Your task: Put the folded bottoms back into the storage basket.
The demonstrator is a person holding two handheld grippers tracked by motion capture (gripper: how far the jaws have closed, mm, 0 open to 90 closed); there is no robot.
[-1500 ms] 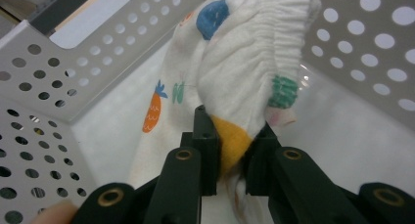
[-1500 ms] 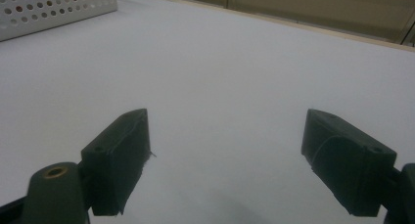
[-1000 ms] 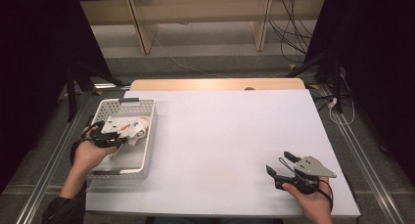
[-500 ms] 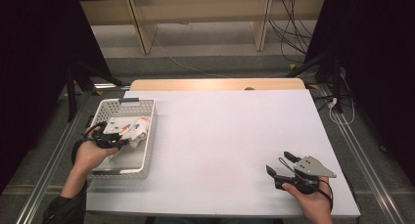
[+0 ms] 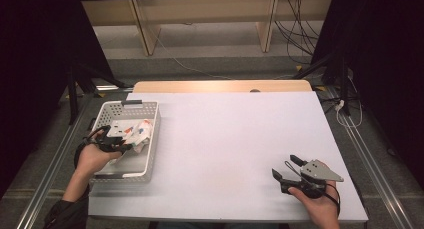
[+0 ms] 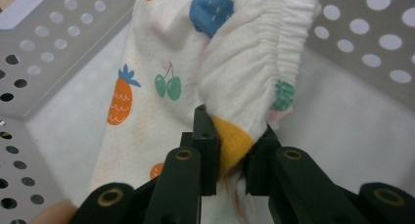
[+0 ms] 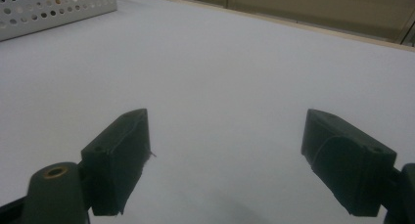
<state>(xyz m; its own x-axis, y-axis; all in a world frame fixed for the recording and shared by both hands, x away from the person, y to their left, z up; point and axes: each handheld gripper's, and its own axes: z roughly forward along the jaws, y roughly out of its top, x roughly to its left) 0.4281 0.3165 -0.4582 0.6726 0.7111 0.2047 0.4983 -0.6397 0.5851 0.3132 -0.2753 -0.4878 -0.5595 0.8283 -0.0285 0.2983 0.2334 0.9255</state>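
A white cloth printed with small fruit shapes (image 6: 161, 77) lies bunched in a grey perforated basket (image 5: 150, 134) at the table's left. My left gripper (image 6: 235, 150) is inside the basket, shut on a fold of that cloth, with an orange patch pinched between its black jaws. In the high view the fruit-print cloth (image 5: 139, 132) sits just right of the left gripper (image 5: 122, 146). My right gripper (image 5: 289, 169) rests near the table's front right corner, jaws wide apart and nothing between them. In its own view the right gripper (image 7: 225, 160) faces bare white tabletop.
The white table (image 5: 225, 139) stretches between the basket and the right hand. A corner of the basket (image 7: 58, 9) appears far off in the right gripper view. Black curtains, cables and wooden furniture legs lie beyond the table's far edge.
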